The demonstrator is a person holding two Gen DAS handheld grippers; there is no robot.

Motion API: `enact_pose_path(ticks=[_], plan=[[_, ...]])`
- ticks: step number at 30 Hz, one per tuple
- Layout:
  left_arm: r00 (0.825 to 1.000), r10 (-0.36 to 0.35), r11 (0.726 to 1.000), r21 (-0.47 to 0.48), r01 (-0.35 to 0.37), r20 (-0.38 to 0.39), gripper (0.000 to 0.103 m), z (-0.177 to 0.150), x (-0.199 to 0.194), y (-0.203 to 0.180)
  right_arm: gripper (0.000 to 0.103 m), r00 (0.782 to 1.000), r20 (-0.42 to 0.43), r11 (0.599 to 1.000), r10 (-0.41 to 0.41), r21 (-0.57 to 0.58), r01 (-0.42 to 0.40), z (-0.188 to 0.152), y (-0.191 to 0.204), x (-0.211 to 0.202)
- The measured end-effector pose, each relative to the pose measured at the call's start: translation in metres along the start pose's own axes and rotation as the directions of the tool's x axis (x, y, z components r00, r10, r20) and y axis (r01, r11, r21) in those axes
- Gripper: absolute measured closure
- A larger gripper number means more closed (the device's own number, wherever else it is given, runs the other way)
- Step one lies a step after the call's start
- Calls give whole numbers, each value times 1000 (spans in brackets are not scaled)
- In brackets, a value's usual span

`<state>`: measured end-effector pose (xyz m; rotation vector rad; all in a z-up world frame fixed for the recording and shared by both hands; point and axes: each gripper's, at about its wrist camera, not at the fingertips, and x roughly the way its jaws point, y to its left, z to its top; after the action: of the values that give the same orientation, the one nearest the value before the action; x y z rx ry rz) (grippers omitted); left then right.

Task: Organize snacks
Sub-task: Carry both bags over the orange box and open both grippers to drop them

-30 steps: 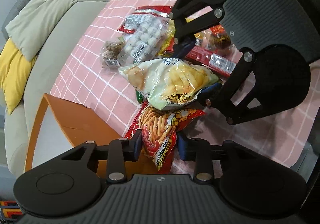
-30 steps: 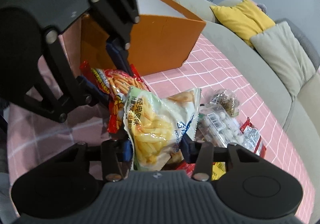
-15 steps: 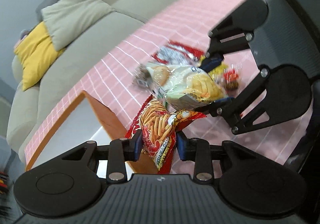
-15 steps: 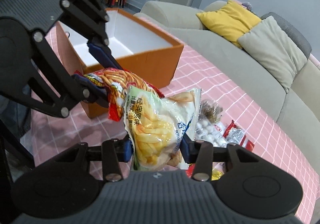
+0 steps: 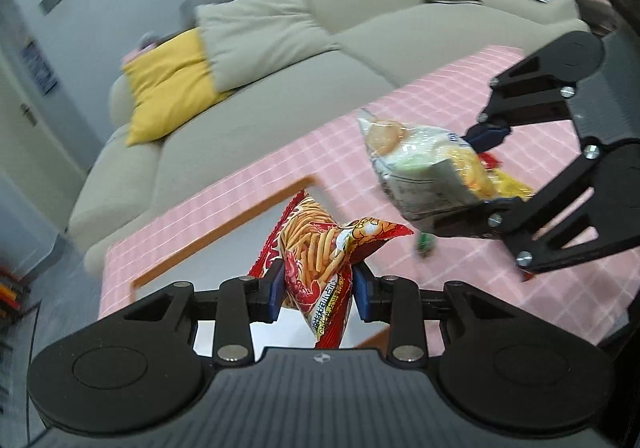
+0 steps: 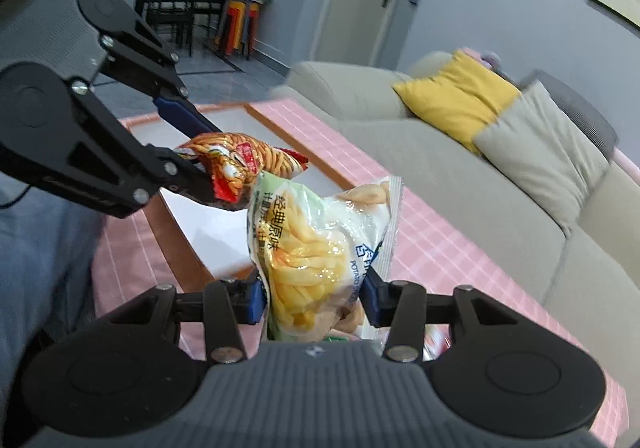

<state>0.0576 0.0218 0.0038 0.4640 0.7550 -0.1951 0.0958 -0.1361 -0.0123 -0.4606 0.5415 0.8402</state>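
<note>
Sofa (image 5: 280,59) now fills the upper frame in both views, where a second ago the pink tabletop (image 5: 460,272) and snack pile did; both bags have come up off that pile. Box (image 5: 224,224), orange with a white inside, sits lower centre. Left gripper (image 5: 318,290) has its jaws clamped on the red bag (image 5: 320,248) of printed sticks. Right gripper (image 6: 314,294) has its jaws clamped on the pale green bag (image 6: 316,244) of printed fries.

Snack bags: two, one red bag (image 5: 320,248) and one pale green bag (image 6: 320,248). Orange boxes (image 6: 280,123): one. Cushions: two, yellow cushion (image 6: 456,95), beige cushion (image 6: 544,143).
</note>
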Motion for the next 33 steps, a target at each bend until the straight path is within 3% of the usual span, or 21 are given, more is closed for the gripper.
enact_pose_path(ticks=[7,12,19,23,29,33], plan=[[994,74,994,-78,-81,-84,64,-20,8,69,59,993,-60,995,99,36,-97,52,21,55],[983,24,989,-137,-49,-181,64,-33,33,107,59,970,-166,983,177,86,-165,74,34,105],[959,-53,971,-238,-15,-279,64,-47,78,147,59,919,-298,958,258,203,-203,85,34,178],[937,-98,972,-236,17,-334,64,-60,94,152,59,885,-358,946,298,236,-223,92,40,211],[901,-161,961,-272,50,-402,63,-69,113,157,58,825,-446,936,346,222,-273,89,51,238],[891,-175,957,-285,53,-419,60,-71,122,159,58,797,-471,924,378,243,-295,93,55,254]])
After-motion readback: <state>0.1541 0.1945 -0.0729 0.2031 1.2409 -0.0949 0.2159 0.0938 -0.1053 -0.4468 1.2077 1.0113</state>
